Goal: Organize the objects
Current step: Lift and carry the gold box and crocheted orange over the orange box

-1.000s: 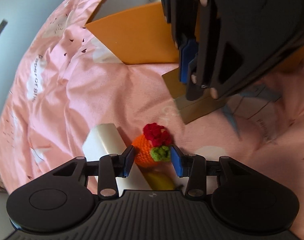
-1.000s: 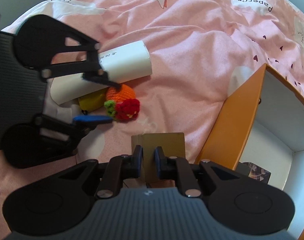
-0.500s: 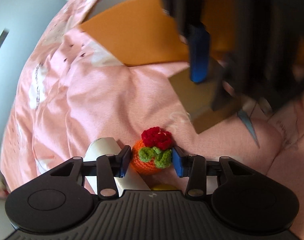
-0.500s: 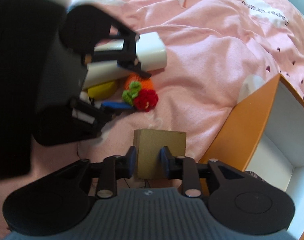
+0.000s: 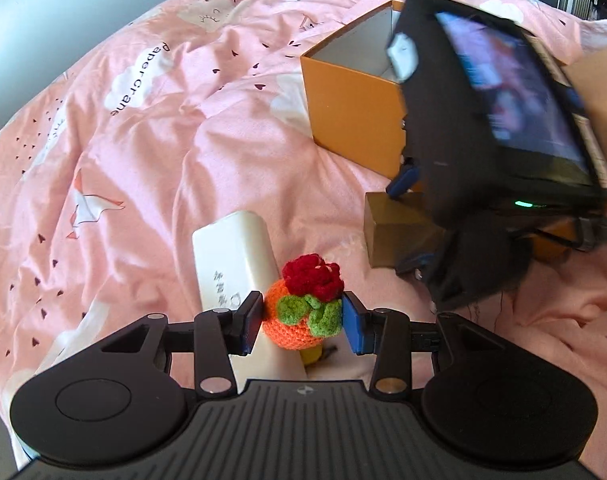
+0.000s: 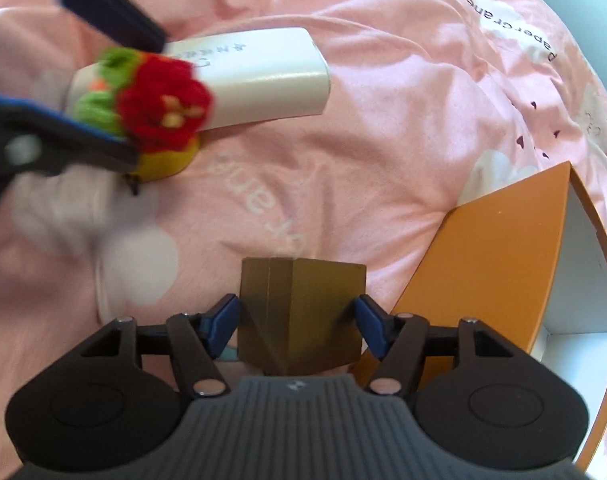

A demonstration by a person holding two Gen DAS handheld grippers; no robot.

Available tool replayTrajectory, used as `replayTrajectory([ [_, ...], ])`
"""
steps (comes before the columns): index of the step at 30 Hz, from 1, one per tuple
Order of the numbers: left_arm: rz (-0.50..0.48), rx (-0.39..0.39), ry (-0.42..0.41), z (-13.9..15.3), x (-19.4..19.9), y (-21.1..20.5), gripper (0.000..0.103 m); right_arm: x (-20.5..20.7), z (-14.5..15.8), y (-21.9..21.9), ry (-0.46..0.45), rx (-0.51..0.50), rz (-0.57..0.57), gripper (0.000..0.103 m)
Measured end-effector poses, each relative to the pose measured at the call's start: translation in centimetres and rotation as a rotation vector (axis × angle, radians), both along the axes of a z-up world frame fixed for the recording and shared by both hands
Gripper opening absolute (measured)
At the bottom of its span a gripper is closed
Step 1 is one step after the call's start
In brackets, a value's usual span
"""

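Crochet flower pot [image 5: 303, 312], orange with a red bloom and green leaves, is sitting between the jaws of the left gripper [image 5: 302, 322] in the left wrist view; both pads are pressing its sides, so it is being grasped. Below it a white box [image 5: 235, 252] is lying on the pink bedspread [image 5: 143, 140], and a yellow object [image 5: 311, 356] is peeking out underneath. Further off, one orange box [image 5: 351, 116] is standing open-topped, with one small brown box [image 5: 395, 232] just beside it under the right gripper.

In the right wrist view, the right gripper [image 6: 297, 326] is straddling the brown box [image 6: 299, 312]. Its jaws have just been opening and are standing released, pads just clear of the box sides. The orange box [image 6: 495, 264] is showing a white interior to the right. The flower pot [image 6: 155, 100] is hanging blurred at upper left, over the yellow object [image 6: 167, 160] and white box [image 6: 255, 76].

Risks, as judged: the soft yarn pot could slip or squash out of a light pinch; the two grippers are working close and could collide near the orange box; the brown box is standing corner-on, so closing pads could twist it.

Count: one flower pot, one white box, one yellow object, one brown box, one orange box, two grippers
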State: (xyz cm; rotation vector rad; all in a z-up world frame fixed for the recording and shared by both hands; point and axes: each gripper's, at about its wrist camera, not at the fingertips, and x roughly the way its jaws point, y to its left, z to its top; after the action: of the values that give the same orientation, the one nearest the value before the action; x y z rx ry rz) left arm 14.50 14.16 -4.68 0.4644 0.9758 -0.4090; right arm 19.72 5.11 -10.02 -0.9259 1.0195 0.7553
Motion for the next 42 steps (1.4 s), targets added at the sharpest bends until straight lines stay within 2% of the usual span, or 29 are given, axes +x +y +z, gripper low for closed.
replayTrajectory([
  [5,0.005,-0.005,-0.011,0.1,-0.7,0.2,0.048,0.8,0.4,0.0,0.018,0.003,-0.026,0.064],
  [10,0.016,-0.021,-0.016,0.4,-1.3,0.2,0.048,1.5,2.1,-1.0,0.061,0.048,-0.061,0.056],
  [13,0.012,-0.025,-0.009,0.4,-1.6,0.1,0.048,1.5,3.7,-1.7,0.142,0.116,-0.103,0.054],
  [15,-0.002,-0.021,-0.004,0.4,-2.0,-0.1,0.048,0.8,4.7,-1.7,0.231,0.175,-0.121,0.054],
  [17,-0.016,-0.013,0.008,0.3,-2.3,-0.3,0.048,1.1,4.7,-2.1,0.316,0.222,-0.151,0.054],
  [19,-0.022,0.006,0.022,-0.1,-2.5,-0.6,0.048,1.3,4.4,-2.2,0.362,0.234,-0.187,0.055],
  [22,-0.019,0.028,0.033,-0.4,-2.9,-0.9,0.048,1.0,3.9,-1.9,0.357,0.201,-0.228,0.052],
  [26,-0.024,0.020,0.031,-0.2,-3.3,-1.1,0.048,0.7,3.7,-2.1,0.303,0.158,-0.213,0.052],
  [35,-0.013,0.001,0.020,0.3,-3.4,-1.7,0.048,0.9,3.9,-2.3,0.304,0.161,-0.195,0.048],
  [38,0.002,-0.028,0.012,1.2,-3.7,-1.7,0.048,0.5,5.7,-3.1,0.308,0.193,-0.158,0.048],
  [42,0.035,-0.110,0.008,3.4,-3.7,-2.0,0.048,-0.2,9.8,-4.8,0.293,0.262,-0.049,0.047],
])
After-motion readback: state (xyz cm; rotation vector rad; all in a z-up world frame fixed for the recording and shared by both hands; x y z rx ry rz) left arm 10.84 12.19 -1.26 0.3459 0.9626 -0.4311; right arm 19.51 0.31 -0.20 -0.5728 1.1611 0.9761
